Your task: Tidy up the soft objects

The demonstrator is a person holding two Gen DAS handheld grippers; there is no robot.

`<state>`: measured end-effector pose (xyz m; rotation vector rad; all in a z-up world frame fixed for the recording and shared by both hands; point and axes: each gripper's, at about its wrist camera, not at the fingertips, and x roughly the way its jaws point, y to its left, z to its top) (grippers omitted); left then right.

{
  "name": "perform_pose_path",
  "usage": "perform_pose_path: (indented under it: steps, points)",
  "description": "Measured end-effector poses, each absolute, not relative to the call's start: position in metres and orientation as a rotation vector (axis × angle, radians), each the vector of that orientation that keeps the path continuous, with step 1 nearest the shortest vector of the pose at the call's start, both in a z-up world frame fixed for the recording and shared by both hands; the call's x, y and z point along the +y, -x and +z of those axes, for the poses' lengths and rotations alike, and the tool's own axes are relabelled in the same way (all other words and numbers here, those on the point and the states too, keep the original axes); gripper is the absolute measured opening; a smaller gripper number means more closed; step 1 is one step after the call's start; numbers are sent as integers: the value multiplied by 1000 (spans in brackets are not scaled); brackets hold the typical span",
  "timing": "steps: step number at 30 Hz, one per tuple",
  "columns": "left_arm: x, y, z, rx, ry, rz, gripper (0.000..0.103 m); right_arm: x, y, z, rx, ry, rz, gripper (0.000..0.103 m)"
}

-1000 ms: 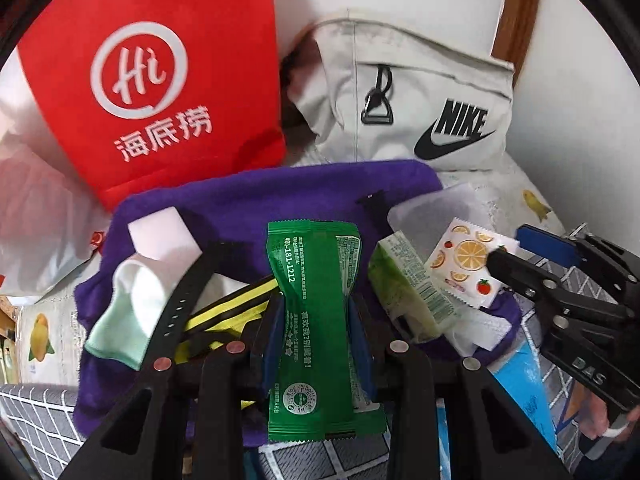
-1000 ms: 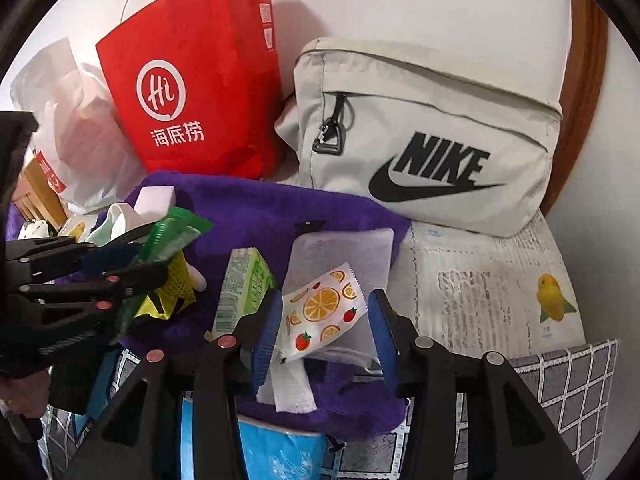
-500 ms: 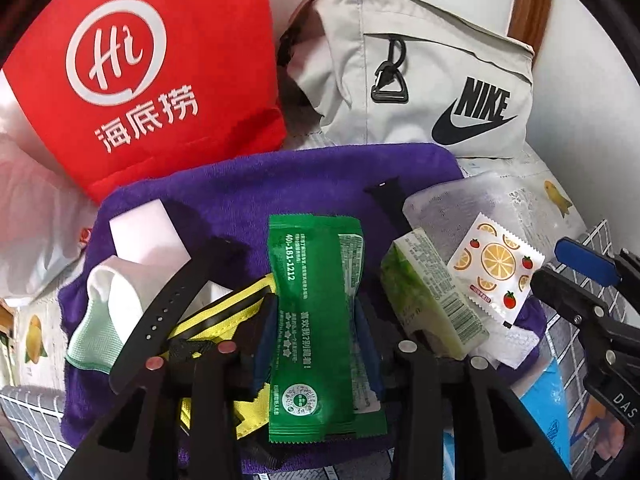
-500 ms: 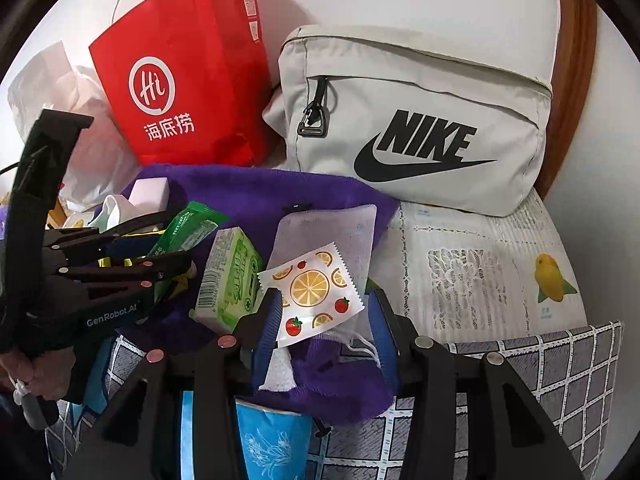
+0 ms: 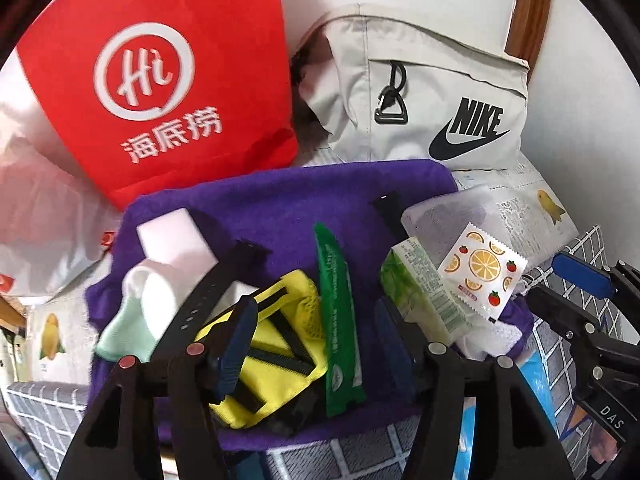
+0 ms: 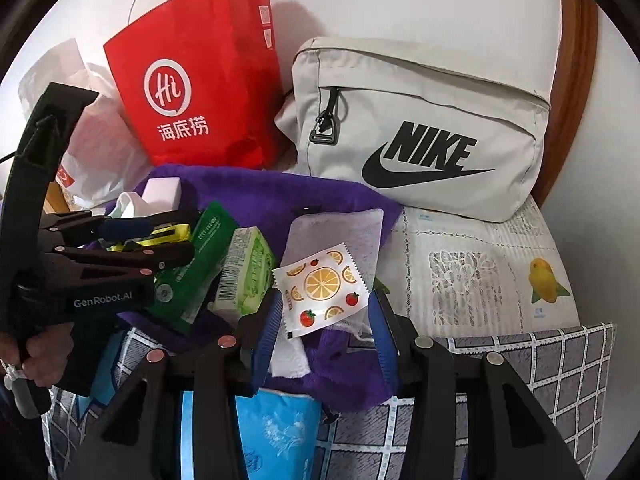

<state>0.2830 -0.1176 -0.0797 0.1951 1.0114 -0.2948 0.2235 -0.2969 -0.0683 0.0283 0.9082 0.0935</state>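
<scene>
My left gripper (image 5: 312, 340) hangs over a purple towel (image 5: 280, 200), and its jaws are opening. A green packet (image 5: 336, 320) stands edge-on between the pads, touching neither, over a yellow pouch (image 5: 276, 344). A white block (image 5: 172, 236), a mint cloth (image 5: 132, 320) and a black strap (image 5: 208, 292) lie to the left. To the right are a green tissue pack (image 6: 248, 272) and a white mesh pouch (image 6: 340, 228). My right gripper (image 6: 324, 328) is shut on a fruit-print sachet (image 6: 320, 284), whose side edges meet both pads.
A red paper bag (image 5: 160, 80) and a grey Nike bag (image 6: 420, 140) stand against the wall behind the towel. A white plastic bag (image 5: 40, 220) sits at the left. A blue pack (image 6: 276, 420) and a checked cloth (image 6: 560, 360) lie in front.
The left jaws have spread apart and let go of the green packet, which turned from flat-on to edge-on and sank onto the yellow pouch. The right gripper and sachet kept still.
</scene>
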Motion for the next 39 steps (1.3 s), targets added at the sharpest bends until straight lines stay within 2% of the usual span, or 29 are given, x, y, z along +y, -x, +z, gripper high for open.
perform_pose_path:
  steps: [5, 8, 11, 13, 15, 17, 20, 33, 39]
  points:
    - [-102, -265, -65, 995, -185, -262, 59, -288, -209, -57, 901, -24, 97, 47]
    - [-92, -251, -57, 997, -175, -243, 59, -279, -196, -49, 897, -6, 92, 53]
    - [-80, -230, -51, 1006, -152, -228, 68, -269, -181, -39, 881, 7, 90, 57]
    - [-70, -213, -47, 1010, -124, -223, 68, -262, -169, -32, 877, 12, 83, 66]
    - [-61, -198, -44, 1015, -114, -209, 69, -256, -155, -26, 868, 10, 77, 69]
    - [-53, -183, -40, 1013, -103, -195, 76, -251, -142, -20, 860, 6, 77, 74]
    - [-41, -159, -35, 1003, -101, -164, 80, -243, -123, -13, 848, -6, 72, 84]
    - [-4, -80, -14, 969, -28, -97, 80, -210, -61, 12, 815, 13, 44, 100]
    - [-3, -56, 0, 930, -58, -85, 80, -205, -44, 20, 823, -11, 50, 103]
